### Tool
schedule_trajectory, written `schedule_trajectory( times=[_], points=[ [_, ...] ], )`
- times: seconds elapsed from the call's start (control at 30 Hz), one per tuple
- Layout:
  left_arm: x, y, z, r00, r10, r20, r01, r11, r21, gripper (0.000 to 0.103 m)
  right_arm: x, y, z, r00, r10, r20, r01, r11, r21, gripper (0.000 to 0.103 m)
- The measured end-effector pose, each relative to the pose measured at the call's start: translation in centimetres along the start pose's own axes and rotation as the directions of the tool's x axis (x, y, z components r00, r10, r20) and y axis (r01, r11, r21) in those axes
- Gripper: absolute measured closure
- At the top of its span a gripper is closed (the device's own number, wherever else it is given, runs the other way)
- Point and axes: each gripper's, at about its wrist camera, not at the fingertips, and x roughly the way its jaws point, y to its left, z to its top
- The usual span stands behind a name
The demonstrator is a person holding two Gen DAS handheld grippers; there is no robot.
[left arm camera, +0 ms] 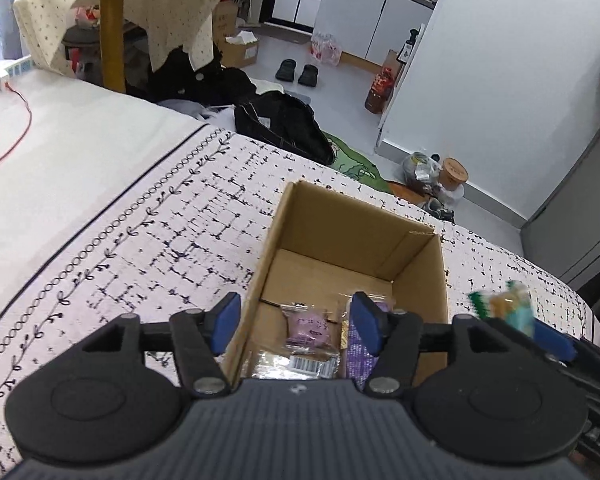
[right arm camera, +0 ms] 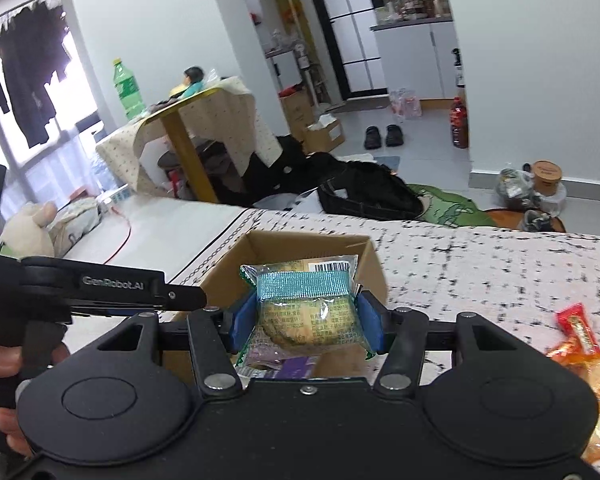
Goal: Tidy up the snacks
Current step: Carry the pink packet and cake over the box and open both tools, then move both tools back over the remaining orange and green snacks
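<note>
Patterned bedspread (left arm camera: 148,216), cardboard box (left arm camera: 412,248) near its edge. Left gripper (left arm camera: 296,324) spread wide, empty, over the box; arm reads "GenRobot.AI". Right gripper (right arm camera: 306,326) clamps a green-wrapped pastry packet (right arm camera: 306,312) above the box; barcode visible. Orange candies (right arm camera: 580,336) lie right.

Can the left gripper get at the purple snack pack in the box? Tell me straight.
Probably yes. The left gripper is open right above the cardboard box, whose top is open, and the purple snack pack lies uncovered between its fingers. The right gripper carries a green pastry pack close by.
</note>
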Motion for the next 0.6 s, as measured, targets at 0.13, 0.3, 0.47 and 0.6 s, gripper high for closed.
schedule_trajectory(
  times=[0.13,0.3,0.47,0.6],
  points=[
    [-0.7,0.5,-0.1,1.000,0.014,0.012,-0.013,1.000,-0.007,0.037,0.7,0.8,0.0,0.999,0.028,-0.019,-0.028,0.999,-0.018,0.049],
    [-1.2,1.0,-0.2,0.999,0.033,0.022,-0.033,0.999,-0.012,0.034,1.3,1.6,-0.4,0.997,0.047,-0.056,-0.050,0.998,-0.045,0.044],
    [-1.3,0.9,-0.3,0.999,0.038,0.023,-0.038,0.999,-0.010,0.033,0.0,1.1,-0.2,0.998,0.062,-0.033,-0.063,0.998,-0.021,0.041],
    [-1.1,0.6,-0.5,0.999,0.034,0.022,-0.034,0.999,-0.008,0.033,-1.1,-0.7,-0.1,0.999,0.028,-0.022,-0.028,0.999,0.026,0.041]
  ],
)
